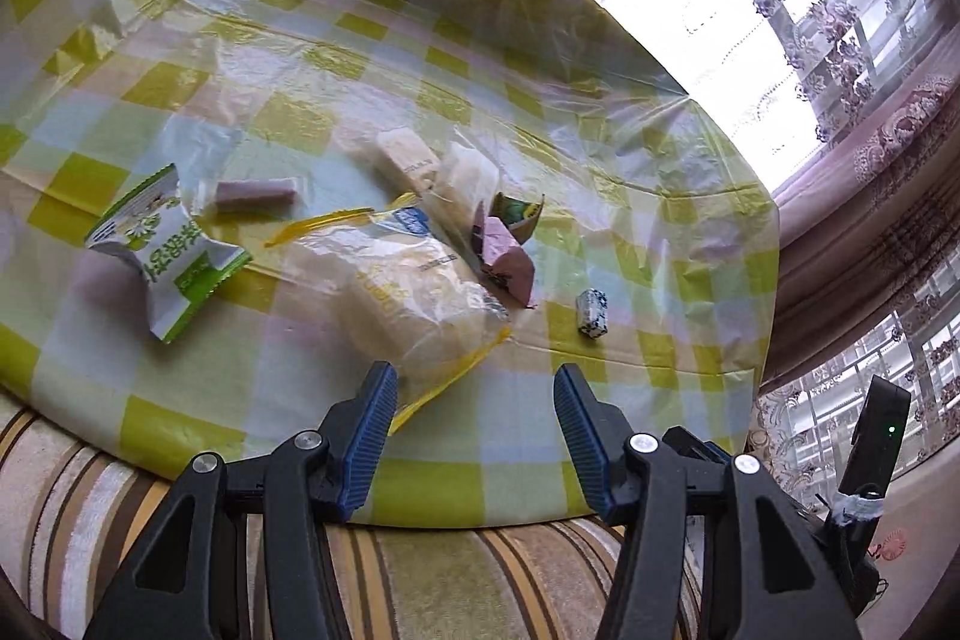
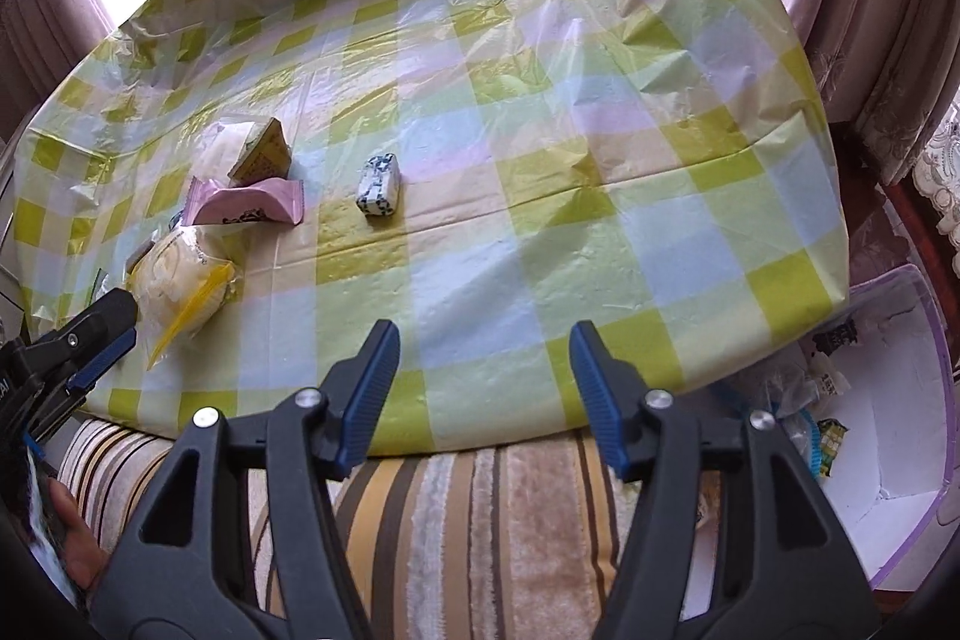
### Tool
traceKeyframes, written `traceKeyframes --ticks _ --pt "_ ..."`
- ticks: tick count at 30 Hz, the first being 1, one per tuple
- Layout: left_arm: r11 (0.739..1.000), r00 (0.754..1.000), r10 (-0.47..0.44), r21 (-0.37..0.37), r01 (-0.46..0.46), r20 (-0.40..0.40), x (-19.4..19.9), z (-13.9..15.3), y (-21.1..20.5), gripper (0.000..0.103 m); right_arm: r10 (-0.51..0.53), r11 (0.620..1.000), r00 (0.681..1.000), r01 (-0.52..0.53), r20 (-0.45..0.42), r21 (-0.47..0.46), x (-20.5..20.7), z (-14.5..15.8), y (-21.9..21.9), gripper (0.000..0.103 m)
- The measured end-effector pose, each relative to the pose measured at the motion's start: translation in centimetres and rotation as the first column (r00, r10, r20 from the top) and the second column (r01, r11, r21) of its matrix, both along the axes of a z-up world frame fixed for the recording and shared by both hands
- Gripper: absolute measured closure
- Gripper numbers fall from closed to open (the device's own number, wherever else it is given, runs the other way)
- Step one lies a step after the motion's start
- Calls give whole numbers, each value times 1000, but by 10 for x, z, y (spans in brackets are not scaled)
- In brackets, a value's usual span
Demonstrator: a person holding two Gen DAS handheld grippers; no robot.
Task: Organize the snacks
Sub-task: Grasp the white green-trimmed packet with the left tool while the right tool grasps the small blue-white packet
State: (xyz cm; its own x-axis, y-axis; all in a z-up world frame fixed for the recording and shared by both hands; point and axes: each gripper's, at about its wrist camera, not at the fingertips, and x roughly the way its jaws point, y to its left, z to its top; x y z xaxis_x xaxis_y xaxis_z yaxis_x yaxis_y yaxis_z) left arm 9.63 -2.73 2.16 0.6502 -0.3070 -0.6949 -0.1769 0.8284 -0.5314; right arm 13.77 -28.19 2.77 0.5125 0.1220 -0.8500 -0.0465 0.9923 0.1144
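Snacks lie on a checked plastic tablecloth (image 1: 540, 160). In the left wrist view: a green and white packet (image 1: 162, 244) at left, a small purple bar (image 1: 255, 193), a clear bag of yellow cake (image 1: 408, 292), a pink packet (image 1: 504, 259), a cream box (image 1: 405, 154) and a small blue-white candy (image 1: 592, 314). My left gripper (image 1: 474, 400) is open and empty, just in front of the cake bag. My right gripper (image 2: 483, 361) is open and empty over the table's near edge; the candy (image 2: 379, 185), pink packet (image 2: 249, 208) and cake bag (image 2: 180, 280) lie ahead to its left.
A white box with a purple rim (image 2: 912, 400) at the right of the table holds several snack packets. A striped cushion (image 2: 480, 520) lies under both grippers. Curtains (image 1: 870, 196) and windows surround the table.
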Motion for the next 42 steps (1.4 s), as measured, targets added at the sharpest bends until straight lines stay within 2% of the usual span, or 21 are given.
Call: traceKeyframes --ticks 5,9,12,19,23,32,42 --pt "990 990 137 -14 -137 -36 -14 -7 38 48 4 1000 1000 -4 -7 22 8 -3 5 36" --pt "967 964 249 -35 -253 -94 -20 -20 70 48 12 1000 1000 -12 -9 29 14 -5 11 36" --pt "952 948 295 -45 -302 -121 -19 -27 86 48 17 999 1000 -17 -12 33 18 -6 16 36" --pt "950 943 306 -21 -311 -130 0 -31 98 47 34 999 999 -34 -3 22 31 -8 28 36" --pt "960 948 277 1 -281 -154 16 -37 98 47 41 999 999 -41 1 15 40 -9 36 36" --pt "960 951 279 60 -274 -130 37 -35 102 47 47 999 999 -47 -3 7 60 -17 51 36" --pt "943 950 292 201 -266 -109 58 -34 105 47 48 999 999 -48 -5 -18 80 -25 64 36"
